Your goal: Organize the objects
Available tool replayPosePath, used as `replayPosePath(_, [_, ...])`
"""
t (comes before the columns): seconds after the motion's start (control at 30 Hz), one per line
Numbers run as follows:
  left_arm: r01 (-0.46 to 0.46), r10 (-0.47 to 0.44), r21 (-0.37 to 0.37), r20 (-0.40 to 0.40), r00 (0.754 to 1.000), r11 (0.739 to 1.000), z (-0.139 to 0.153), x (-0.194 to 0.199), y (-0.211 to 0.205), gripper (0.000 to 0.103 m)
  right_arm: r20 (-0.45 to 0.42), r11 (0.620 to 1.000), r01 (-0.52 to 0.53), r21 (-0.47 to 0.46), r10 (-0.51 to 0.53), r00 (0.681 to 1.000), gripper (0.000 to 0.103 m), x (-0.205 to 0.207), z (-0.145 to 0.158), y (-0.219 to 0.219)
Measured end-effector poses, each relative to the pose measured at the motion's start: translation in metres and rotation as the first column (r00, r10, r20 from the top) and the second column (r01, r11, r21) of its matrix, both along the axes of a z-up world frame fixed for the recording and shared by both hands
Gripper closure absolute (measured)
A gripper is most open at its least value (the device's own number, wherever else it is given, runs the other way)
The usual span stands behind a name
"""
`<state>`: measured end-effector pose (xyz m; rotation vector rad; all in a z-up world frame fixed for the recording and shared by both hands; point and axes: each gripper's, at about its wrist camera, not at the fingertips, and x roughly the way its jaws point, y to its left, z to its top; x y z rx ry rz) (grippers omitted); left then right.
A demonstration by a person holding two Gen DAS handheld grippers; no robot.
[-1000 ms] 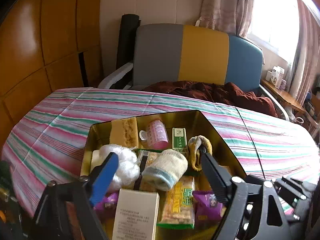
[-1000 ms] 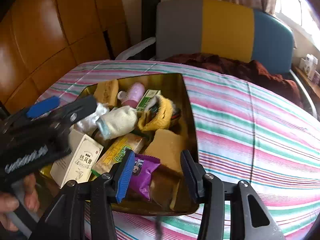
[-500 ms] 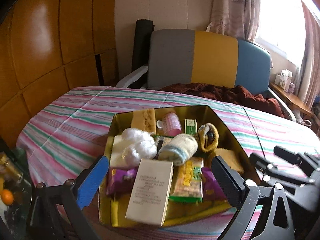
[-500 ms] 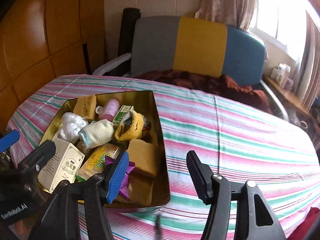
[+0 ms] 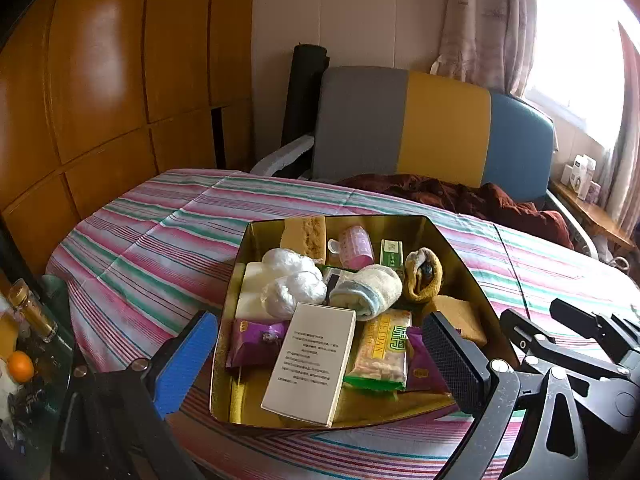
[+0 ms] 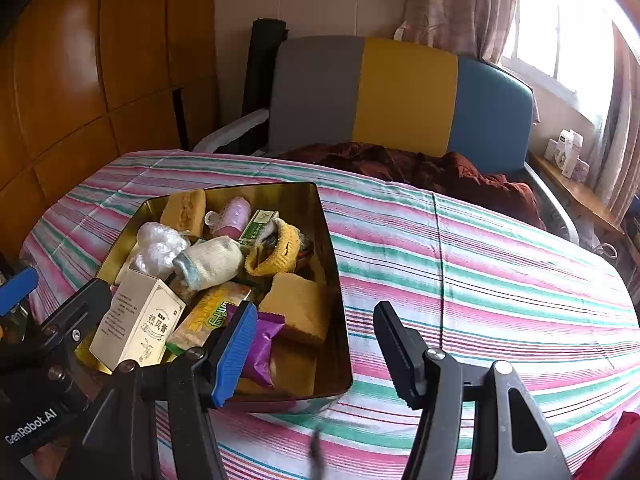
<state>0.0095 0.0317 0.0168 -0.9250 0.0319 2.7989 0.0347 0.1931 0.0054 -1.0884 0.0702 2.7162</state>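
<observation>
A gold metal tin (image 5: 460, 264) (image 6: 334, 280) stands on the striped table, full of jumbled items: a white box (image 5: 310, 362) (image 6: 138, 322), a rolled white sock (image 5: 368, 290) (image 6: 210, 262), a yellow sock (image 5: 424, 276) (image 6: 276, 252), a pink cup (image 5: 356, 242), sponges (image 6: 298, 306), purple snack packs (image 5: 256, 340). My left gripper (image 5: 320, 354) is open and empty, held back just before the tin's near edge. My right gripper (image 6: 316, 338) is open and empty at the tin's near right corner.
The striped tablecloth (image 6: 480, 264) stretches right of the tin. A grey, yellow and blue sofa (image 5: 420, 128) with a dark red blanket (image 6: 420, 168) stands behind. A glass side table with a bottle (image 5: 30, 310) and an orange (image 5: 20, 366) is at left.
Both grippers have pulled back and risen away from the tin. The right one has shifted to the right, off the tin's contents. The items in the tin have not moved.
</observation>
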Motion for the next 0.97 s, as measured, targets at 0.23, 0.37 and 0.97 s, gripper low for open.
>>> replayPosePath(0.23, [-0.004, 0.004, 0.007, 0.013, 1.000, 1.000, -0.001, 0.000, -0.005, 0.000, -0.003, 1.000, -0.003, 0.000, 0.003, 1.000, 0.042, -0.001, 0.001, -0.003])
replayPosePath(0.37, [-0.003, 0.003, 0.009, 0.012, 1.000, 1.000, 0.000, 0.000, -0.006, 0.000, -0.004, 1.000, -0.004, -0.001, 0.004, 1.000, 0.042, -0.003, 0.001, -0.004])
replayPosePath(0.97, [-0.033, 0.033, 0.019, 0.016, 0.999, 0.999, -0.004, -0.004, -0.013, 0.000, 0.008, 1.000, -0.031, 0.000, 0.031, 0.999, 0.042, -0.009, -0.002, -0.011])
